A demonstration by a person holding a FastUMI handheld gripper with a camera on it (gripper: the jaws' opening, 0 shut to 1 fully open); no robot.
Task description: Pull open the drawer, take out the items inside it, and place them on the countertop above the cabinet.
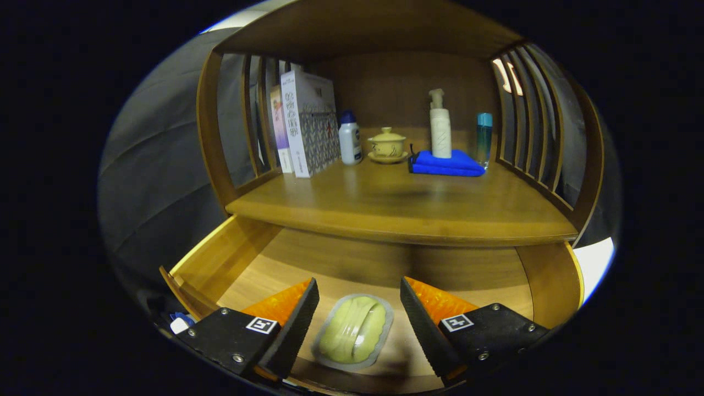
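The wooden drawer (220,258) stands pulled open below the countertop (396,209). On the drawer's floor lies a pale green item in a clear oval pack (353,330). My gripper (358,300) hovers over the drawer, open, its black and orange fingers (300,313) spread to either side of the pack without touching it. The pack sits between the fingertips and slightly below them.
At the back of the countertop stand books (308,124), a white bottle with a blue cap (350,138), a lidded yellow cup on a saucer (388,146), a folded blue cloth (445,164), a tall white pump bottle (440,125) and a blue bottle (484,137). Slatted wooden sides (528,121) flank the shelf.
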